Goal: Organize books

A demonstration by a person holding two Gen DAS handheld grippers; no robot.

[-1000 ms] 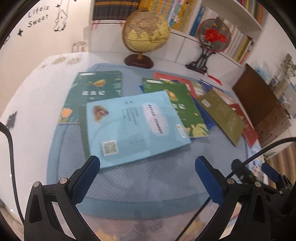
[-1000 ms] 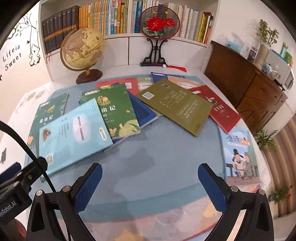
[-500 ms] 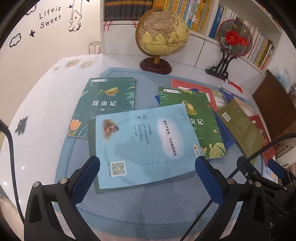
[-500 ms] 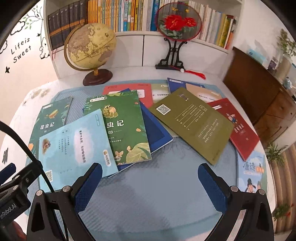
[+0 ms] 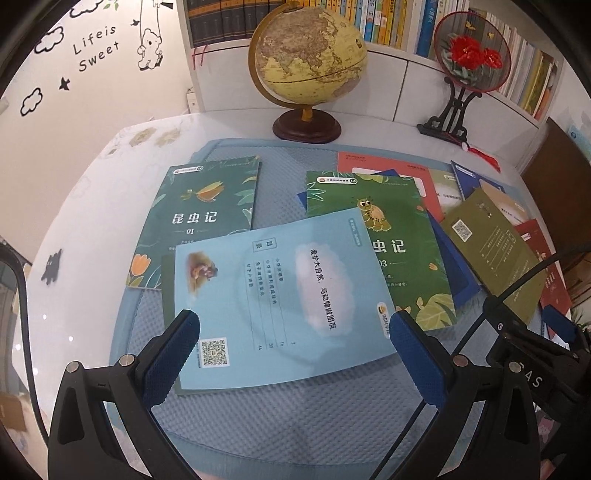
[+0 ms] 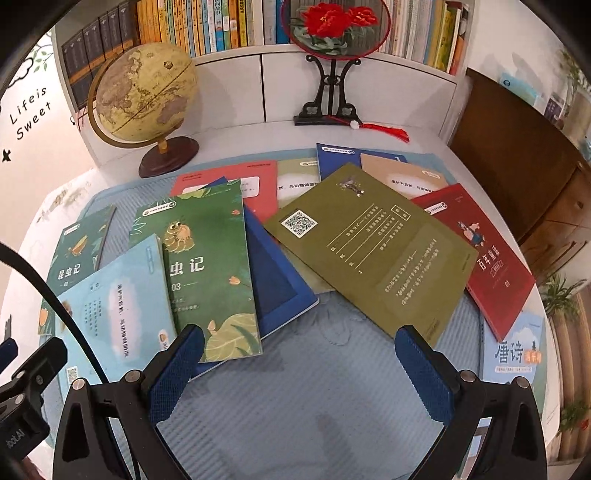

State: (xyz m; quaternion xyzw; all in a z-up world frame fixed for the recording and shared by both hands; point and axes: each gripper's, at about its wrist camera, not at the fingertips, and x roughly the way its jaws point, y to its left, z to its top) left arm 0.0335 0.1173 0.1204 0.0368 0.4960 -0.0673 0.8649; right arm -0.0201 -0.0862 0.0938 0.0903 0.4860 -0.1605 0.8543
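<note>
Bookshelf-backed table (image 5: 92, 206) | light-blue book (image 5: 280, 299) lies dead ahead between my left tongs (image 5: 295, 332), long axis crosswise | right tongs (image 6: 299, 354) farther off | both open, empty.

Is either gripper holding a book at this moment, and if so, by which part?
Nothing is held. The left gripper is open above the light blue book, and the right gripper is open over the blue mat, gripping nothing.

Books lay scattered, overlapping, on a mat (image 6: 332, 387) covering the table (image 5: 92, 206). Behind them stood a globe (image 5: 308, 62), with a fan stand (image 6: 332, 55) to its right, before the bookshelf (image 6: 229, 22).
</note>
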